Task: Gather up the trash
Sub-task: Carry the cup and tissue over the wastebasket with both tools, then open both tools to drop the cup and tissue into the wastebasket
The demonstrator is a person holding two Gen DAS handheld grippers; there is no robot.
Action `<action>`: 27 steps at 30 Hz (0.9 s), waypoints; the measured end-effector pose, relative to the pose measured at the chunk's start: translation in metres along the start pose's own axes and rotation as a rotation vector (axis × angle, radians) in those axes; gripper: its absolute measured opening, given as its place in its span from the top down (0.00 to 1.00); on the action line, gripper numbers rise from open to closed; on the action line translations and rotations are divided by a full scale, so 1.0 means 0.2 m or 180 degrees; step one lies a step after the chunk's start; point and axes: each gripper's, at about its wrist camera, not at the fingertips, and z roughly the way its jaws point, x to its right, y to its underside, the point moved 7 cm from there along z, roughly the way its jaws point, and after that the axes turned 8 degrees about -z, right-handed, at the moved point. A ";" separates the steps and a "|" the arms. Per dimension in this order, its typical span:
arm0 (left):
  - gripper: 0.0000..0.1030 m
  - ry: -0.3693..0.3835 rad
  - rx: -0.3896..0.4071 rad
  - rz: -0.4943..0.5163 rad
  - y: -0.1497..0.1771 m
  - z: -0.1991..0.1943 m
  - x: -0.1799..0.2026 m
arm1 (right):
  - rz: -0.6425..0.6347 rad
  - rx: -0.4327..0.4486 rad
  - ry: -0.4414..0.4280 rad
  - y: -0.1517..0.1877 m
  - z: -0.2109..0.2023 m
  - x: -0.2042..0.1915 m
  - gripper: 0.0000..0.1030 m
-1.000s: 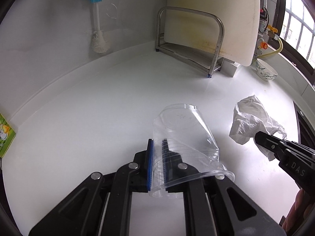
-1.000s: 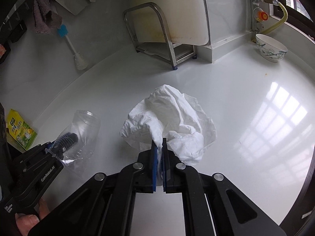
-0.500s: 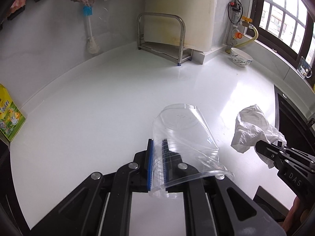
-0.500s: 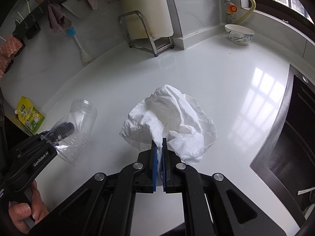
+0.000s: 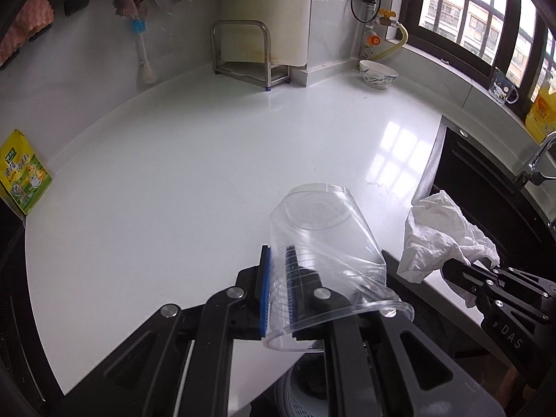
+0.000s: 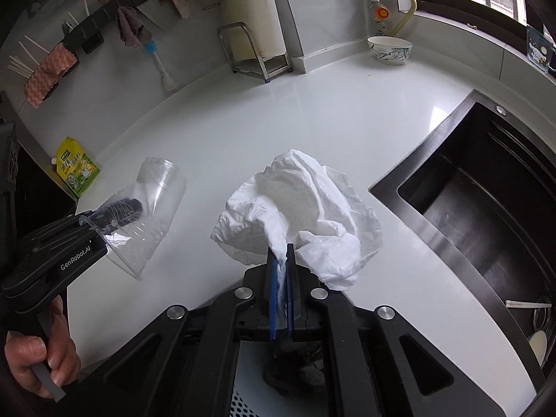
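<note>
My left gripper (image 5: 278, 260) is shut on the wall of a clear plastic cup (image 5: 323, 239), one finger inside it and one outside; the cup hangs tilted above the white counter's front edge. In the right wrist view the same cup (image 6: 153, 208) and left gripper (image 6: 118, 213) show at the left, with a hand on the grip. My right gripper (image 6: 281, 257) is shut on a crumpled white tissue (image 6: 299, 212), held above the counter beside the sink. In the left wrist view the tissue (image 5: 441, 239) and right gripper (image 5: 465, 267) show at the right. Below both grippers a perforated white bin (image 5: 305, 396) shows.
The white counter (image 5: 208, 160) carries a yellow-green pouch (image 5: 24, 177) at its left edge, a metal rack (image 5: 243, 55), a brush (image 5: 142, 55) against the wall and a patterned bowl (image 5: 377, 73). A dark sink (image 6: 486, 201) lies to the right.
Both grippers have pulled back from the wall toward the counter's front edge, carrying cup and tissue. The sink and the bin below have come into view.
</note>
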 end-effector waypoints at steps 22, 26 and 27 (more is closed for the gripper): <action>0.89 -0.0059 -0.0726 0.0036 0.66 0.03 0.21 | 0.0081 -0.0736 -0.0231 0.71 -0.02 0.09 0.96; 0.71 -0.0114 -0.0716 0.0015 0.69 0.02 0.21 | 0.0034 -0.0753 -0.0250 0.73 -0.03 0.07 0.88; 0.67 -0.0137 -0.0703 0.0007 0.69 0.01 0.21 | 0.0018 -0.0754 -0.0246 0.73 -0.03 0.07 0.80</action>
